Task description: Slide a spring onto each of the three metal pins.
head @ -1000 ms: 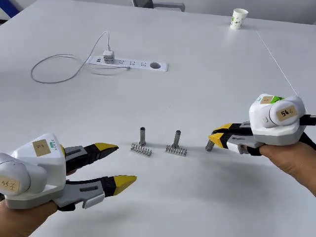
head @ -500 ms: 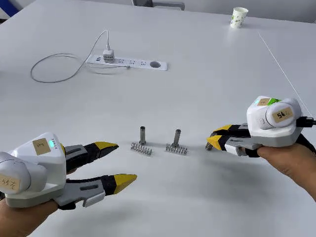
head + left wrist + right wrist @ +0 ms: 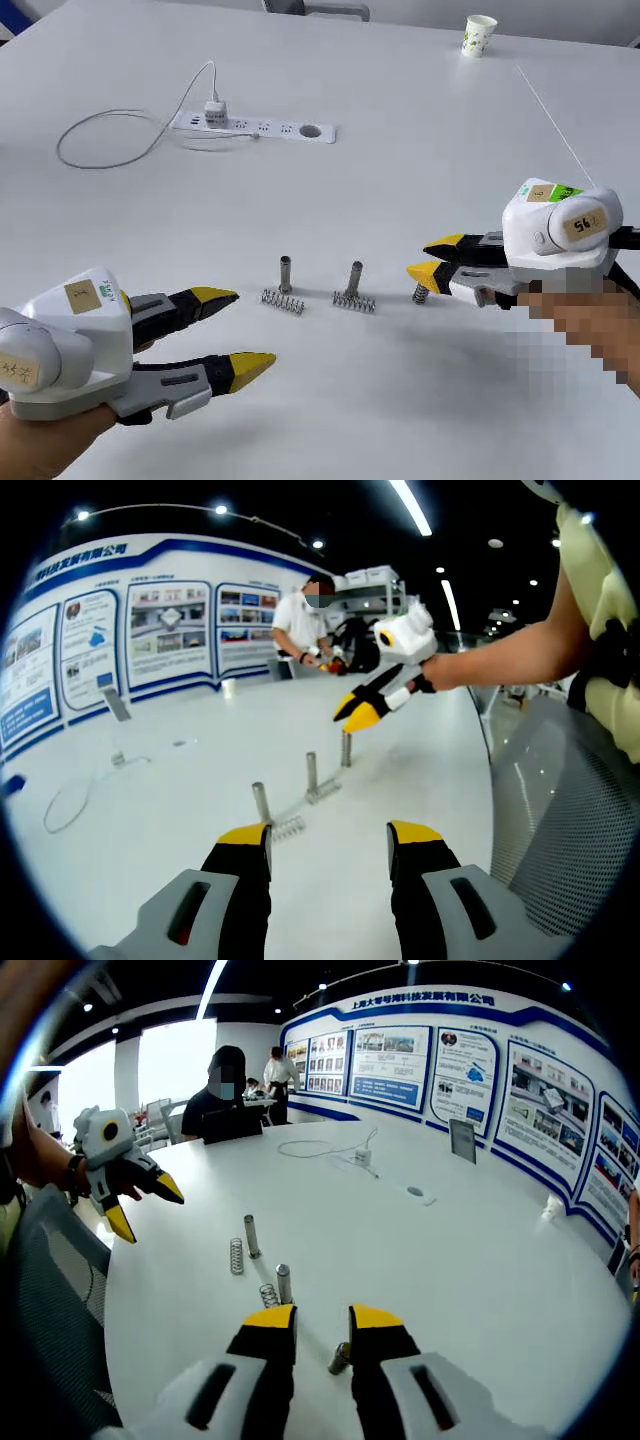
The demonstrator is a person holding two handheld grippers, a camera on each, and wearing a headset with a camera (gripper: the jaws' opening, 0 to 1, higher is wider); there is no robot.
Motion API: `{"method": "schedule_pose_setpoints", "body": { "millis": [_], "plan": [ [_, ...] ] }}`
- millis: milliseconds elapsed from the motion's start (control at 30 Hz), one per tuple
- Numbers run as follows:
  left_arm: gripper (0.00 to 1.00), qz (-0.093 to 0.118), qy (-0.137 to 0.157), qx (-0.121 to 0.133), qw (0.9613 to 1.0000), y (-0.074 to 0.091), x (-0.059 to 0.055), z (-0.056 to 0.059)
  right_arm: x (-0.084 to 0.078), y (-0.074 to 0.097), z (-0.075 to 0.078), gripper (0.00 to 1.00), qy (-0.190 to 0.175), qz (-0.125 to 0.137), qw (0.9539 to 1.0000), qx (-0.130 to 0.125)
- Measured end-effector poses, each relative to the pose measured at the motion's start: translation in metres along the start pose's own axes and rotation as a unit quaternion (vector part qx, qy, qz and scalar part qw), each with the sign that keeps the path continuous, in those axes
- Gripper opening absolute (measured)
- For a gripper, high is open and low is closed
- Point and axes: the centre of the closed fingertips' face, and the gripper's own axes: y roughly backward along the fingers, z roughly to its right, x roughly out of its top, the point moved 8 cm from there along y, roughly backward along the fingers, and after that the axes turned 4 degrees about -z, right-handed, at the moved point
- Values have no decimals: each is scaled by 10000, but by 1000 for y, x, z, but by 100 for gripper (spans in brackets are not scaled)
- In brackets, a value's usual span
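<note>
Two bare metal pins (image 3: 285,272) (image 3: 354,277) stand upright mid-table, each with a loose spring (image 3: 282,300) (image 3: 354,302) lying at its foot. A third, short pin (image 3: 420,293) to their right carries a spring around it. My right gripper (image 3: 430,258) hovers just above and right of that pin, open, with nothing held. From the right gripper view the sprung pin (image 3: 340,1357) sits low between the jaws. My left gripper (image 3: 235,330) rests open at the near left, apart from the pins (image 3: 261,802) (image 3: 311,775).
A white power strip (image 3: 255,127) with a plugged charger and looping cable (image 3: 110,140) lies at the back left. A paper cup (image 3: 479,35) stands far back right. People sit at the table's far end (image 3: 228,1095).
My right gripper has lifted slightly off the table, and its jaws have spread wider, off the third pin's spring. The left gripper has stayed put.
</note>
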Motion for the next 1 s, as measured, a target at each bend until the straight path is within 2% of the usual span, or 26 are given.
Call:
{"method": "schedule_pose_setpoints", "body": {
  "millis": [167,433,800,1000],
  "plan": [
    [47,-4,-7,-1,10000,0,0,1,-1,-14,-14,21,115,-130,9994,305],
    [47,-32,-2,22,10000,3,-1,1,-10,-37,-26,20,194,-421,9974,560],
    [47,-32,1,24,10000,3,0,2,-18,-57,-32,19,381,-817,9933,716],
    [47,-51,3,12,10000,3,-2,2,-22,-63,-32,18,441,-988,9916,705]
  ]
}}
